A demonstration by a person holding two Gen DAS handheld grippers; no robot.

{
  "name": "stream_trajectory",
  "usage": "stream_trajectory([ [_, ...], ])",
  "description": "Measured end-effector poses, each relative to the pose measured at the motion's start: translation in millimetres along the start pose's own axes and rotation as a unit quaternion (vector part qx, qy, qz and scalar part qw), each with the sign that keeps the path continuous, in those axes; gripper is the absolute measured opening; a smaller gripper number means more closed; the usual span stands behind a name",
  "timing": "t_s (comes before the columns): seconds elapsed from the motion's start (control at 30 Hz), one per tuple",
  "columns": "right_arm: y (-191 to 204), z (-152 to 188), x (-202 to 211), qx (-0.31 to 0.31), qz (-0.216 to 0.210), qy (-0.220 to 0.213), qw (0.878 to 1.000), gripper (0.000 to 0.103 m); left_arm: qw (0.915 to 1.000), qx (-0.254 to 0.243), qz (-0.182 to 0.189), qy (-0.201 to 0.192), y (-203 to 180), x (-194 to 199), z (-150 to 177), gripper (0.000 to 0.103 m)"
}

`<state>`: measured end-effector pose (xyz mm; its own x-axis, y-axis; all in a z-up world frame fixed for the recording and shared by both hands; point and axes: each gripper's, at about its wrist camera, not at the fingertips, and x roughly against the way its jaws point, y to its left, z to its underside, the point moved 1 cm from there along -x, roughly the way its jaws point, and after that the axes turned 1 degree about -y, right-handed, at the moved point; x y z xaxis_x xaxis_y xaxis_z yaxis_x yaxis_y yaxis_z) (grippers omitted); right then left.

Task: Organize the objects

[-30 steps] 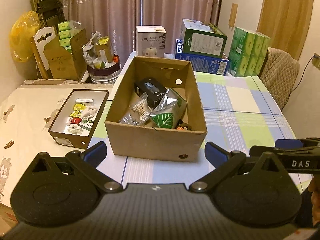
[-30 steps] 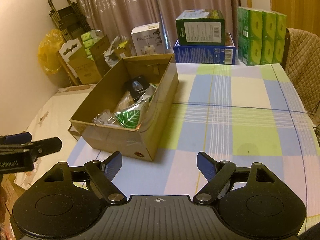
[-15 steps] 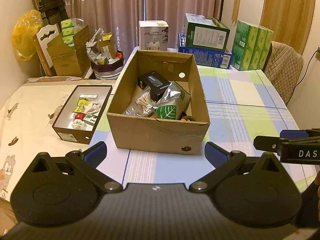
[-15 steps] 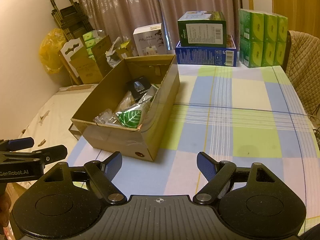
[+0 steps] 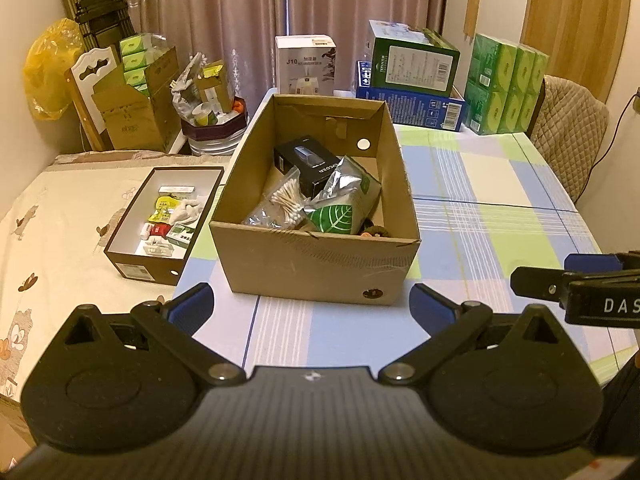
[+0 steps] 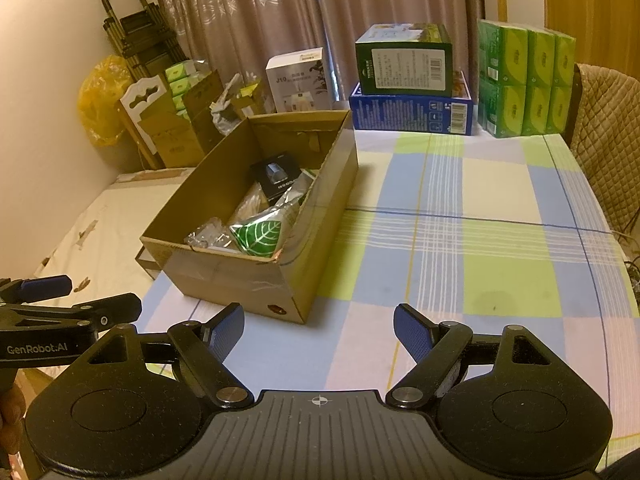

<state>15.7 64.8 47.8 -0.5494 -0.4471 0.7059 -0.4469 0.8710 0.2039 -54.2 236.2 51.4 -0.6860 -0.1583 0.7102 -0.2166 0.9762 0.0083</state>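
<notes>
Left gripper (image 5: 311, 305) slightly back, empty

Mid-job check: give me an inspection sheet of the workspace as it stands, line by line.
Surface: table with checked cloth, mostly bare on its right part.
Job's things: open cardboard box holding a black box, cotton swabs, a leaf-print foil pouch; a smaller dark box of small packets to its left.
Clutter: cartons and green tissue packs at the table's far edge.
Grippers: left gripper and right gripper both open, empty, short of the cardboard box.
Cables: one cable down the right wall.
Surroundings: curtain, padded chair, yellow bag.
</notes>
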Motion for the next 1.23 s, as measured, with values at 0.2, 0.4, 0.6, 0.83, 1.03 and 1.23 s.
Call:
stream_trajectory([
  [0.2,0.6,0.0,0.2,0.002,0.000,0.001,1.000,0.079,1.0000,-0.002,0.001,0.000,-2.1,0.1,0.0,0.102],
  [0.4,-1.0,0.4,-0.2,0.000,0.001,0.003,1.000,0.079,1.0000,-0.005,0.002,0.001,-4.5,-1.5,-0.9,0.102],
  [0.6,-1.9,1.4,-1.0,0.000,0.001,0.004,1.000,0.079,1.0000,-0.005,0.003,-0.001,-6.5,-1.9,-1.6,0.102],
  [0.83,-1.1,2.6,-1.9,0.001,0.000,0.005,1.000,0.079,1.0000,-0.005,0.004,-0.001,-6.9,-2.3,-2.4,0.102],
  [1.03,-0.9,2.7,-2.1,0.001,0.001,0.005,1.000,0.079,1.0000,-0.005,0.004,-0.003,-6.9,-2.0,-1.7,0.102],
  [1.23,-0.9,2.9,-2.0,0.000,0.000,0.005,1.000,0.079,0.9999,-0.007,0.008,-0.013,-9.2,0.3,-0.9,0.102],
])
